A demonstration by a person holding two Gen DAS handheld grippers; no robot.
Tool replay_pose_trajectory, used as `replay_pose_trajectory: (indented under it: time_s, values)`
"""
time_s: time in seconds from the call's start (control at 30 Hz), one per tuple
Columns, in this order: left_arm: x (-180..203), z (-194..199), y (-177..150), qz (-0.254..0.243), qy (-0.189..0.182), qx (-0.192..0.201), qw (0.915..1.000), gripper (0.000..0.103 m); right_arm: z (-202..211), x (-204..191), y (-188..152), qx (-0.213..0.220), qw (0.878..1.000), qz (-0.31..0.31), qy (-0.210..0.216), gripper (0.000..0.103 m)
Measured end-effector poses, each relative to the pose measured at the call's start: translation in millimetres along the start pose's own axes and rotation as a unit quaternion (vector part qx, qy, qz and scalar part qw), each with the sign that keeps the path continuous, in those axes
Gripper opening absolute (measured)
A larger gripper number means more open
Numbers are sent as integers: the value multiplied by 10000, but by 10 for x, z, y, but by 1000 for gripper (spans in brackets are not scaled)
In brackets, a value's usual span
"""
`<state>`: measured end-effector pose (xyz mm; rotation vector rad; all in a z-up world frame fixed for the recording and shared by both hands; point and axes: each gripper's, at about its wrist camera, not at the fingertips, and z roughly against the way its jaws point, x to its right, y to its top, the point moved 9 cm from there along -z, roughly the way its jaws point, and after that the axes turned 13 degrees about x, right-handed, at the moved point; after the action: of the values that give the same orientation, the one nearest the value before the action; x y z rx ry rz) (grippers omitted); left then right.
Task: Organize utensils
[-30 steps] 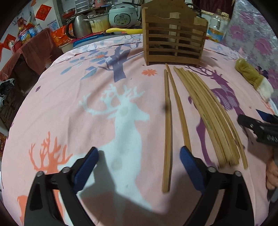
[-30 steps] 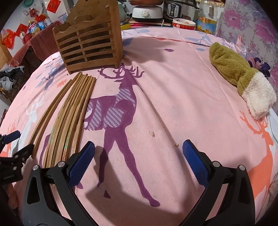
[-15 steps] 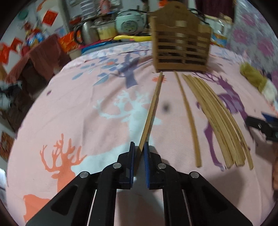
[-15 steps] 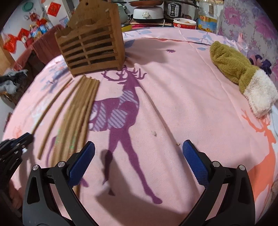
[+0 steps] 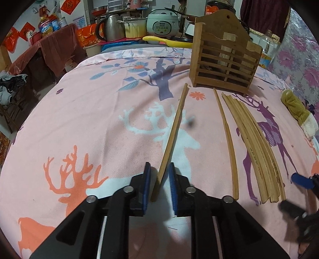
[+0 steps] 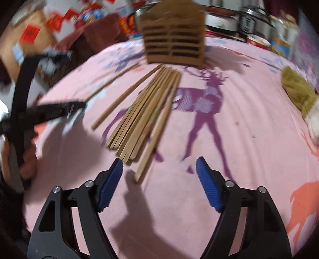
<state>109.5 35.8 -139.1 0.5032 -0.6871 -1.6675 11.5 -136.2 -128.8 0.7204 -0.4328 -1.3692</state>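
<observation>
This is a lived-in home, likely a kitchen and dining corner. A rice cooker (image 5: 162,21), a metal kettle (image 5: 108,27) and a cooking pot (image 5: 135,27) stand behind a table with a pink deer-print cloth (image 5: 79,111); red paper decorations (image 5: 67,7) hang on the wall.

Left claw (image 5: 159,186) reopening around the swung chopstick (image 5: 173,132); right claw (image 6: 159,175) closing.

Pink deer-print cloth (image 5: 83,111) bears chopsticks (image 5: 257,147), wooden rack (image 5: 223,65), perhaps a mitt (image 5: 295,111).
</observation>
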Motion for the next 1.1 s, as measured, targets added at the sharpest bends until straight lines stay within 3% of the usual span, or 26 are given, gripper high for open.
replay_pose_trajectory:
  time_s: [0.07, 0.17, 0.2, 0.27, 0.37, 0.47, 0.53, 0.6, 0.63, 0.67, 0.77, 0.93, 1.1]
  values:
    - [8, 5, -5, -41, 3, -3, 10000, 32, -7, -50, -21, -1, 9995, 290, -152, 66]
    - [8, 19, -32, -144, 114, -12, 9998, 50, 40, 24, -14, 64, 9994, 239, -232, 44]
    - [9, 26, -42, -177, 137, -14, 9997, 51, 66, 87, -3, 84, 9994, 156, -285, 32]
    - [7, 42, -55, -200, 110, -17, 9997, 52, 98, 234, -7, 114, 9990, -26, -433, 20]
    - [-11, 59, -64, -142, 46, -24, 9999, 52, 105, 398, -2, 115, 9984, -356, -424, 20]
    - [3, 56, -66, -193, 56, -11, 9998, 51, 86, 357, 13, 132, 9988, -267, -388, 25]
    - [68, 55, -63, -335, 4, 26, 9994, 39, 70, 332, 16, 156, 9988, -151, -450, 25]
    - [151, 65, -64, -479, -96, 68, 9988, 15, 75, 343, 14, 174, 9988, -189, -408, 15]
    - [183, 74, -68, -531, -128, 79, 9985, 8, 84, 348, 14, 184, 9988, -224, -387, 7]
    - [210, 88, -71, -561, -170, 91, 9982, 6, 92, 357, 22, 201, 9988, -280, -358, 7]
    - [216, 179, -12, -541, -194, 307, 9979, 6, 200, 377, 117, 480, 9975, -257, -455, 7]
    - [226, 517, 198, -560, -149, 1060, 9927, 6, 480, 395, 343, 1190, 9906, -202, -648, 7]
    - [272, 649, 461, -371, -318, 1202, 9915, 6, 793, 391, 674, 1902, 9790, -179, -711, 7]
